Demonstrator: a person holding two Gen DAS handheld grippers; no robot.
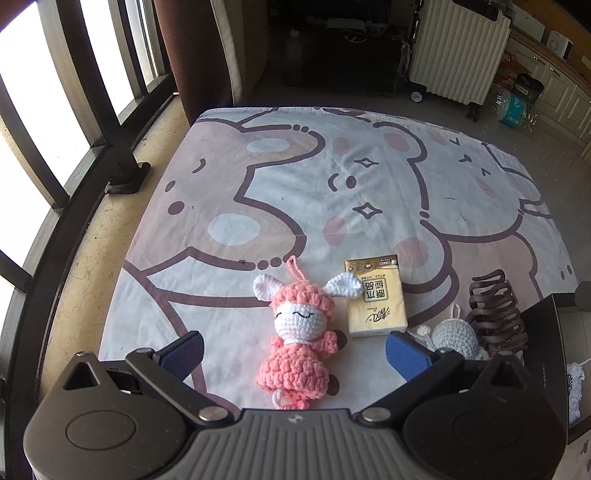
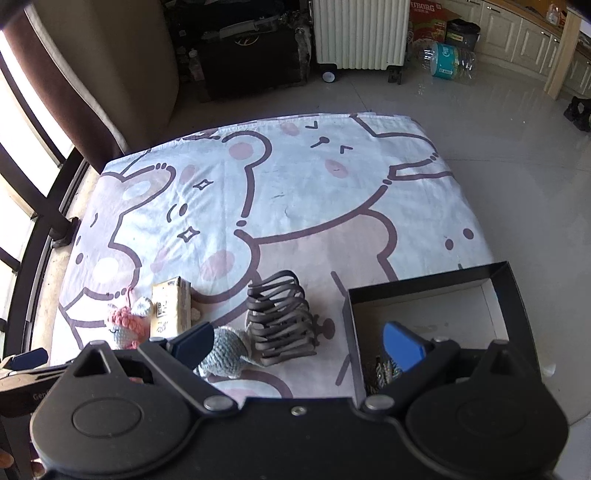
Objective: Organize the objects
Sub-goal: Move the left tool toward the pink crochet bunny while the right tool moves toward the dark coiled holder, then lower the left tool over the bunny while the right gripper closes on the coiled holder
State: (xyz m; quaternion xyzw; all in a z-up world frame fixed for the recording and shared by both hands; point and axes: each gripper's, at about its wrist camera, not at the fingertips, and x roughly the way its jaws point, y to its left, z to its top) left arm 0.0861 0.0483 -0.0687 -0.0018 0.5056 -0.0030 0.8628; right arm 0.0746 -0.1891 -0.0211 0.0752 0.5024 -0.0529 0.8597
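Observation:
A pink crochet doll (image 1: 295, 332) lies on the cartoon-print cloth (image 1: 295, 177), between the fingers of my open left gripper (image 1: 295, 352). A yellow tissue pack (image 1: 375, 295) lies just right of it. A grey-blue crochet doll (image 1: 454, 338) and a dark brown hair claw (image 1: 495, 314) lie further right. In the right wrist view my open right gripper (image 2: 299, 349) hovers over the near cloth; the grey-blue doll (image 2: 225, 350) is by its left finger, the hair claw (image 2: 282, 317) ahead, and a black box (image 2: 424, 291) under its right finger holds some small items (image 2: 382, 371).
The cloth (image 2: 295, 192) covers a low surface beside a window railing (image 1: 74, 129) at left. A white radiator (image 2: 360, 33), bottles and cabinets stand on the tiled floor beyond. The left gripper shows at the right wrist view's lower left (image 2: 26, 363).

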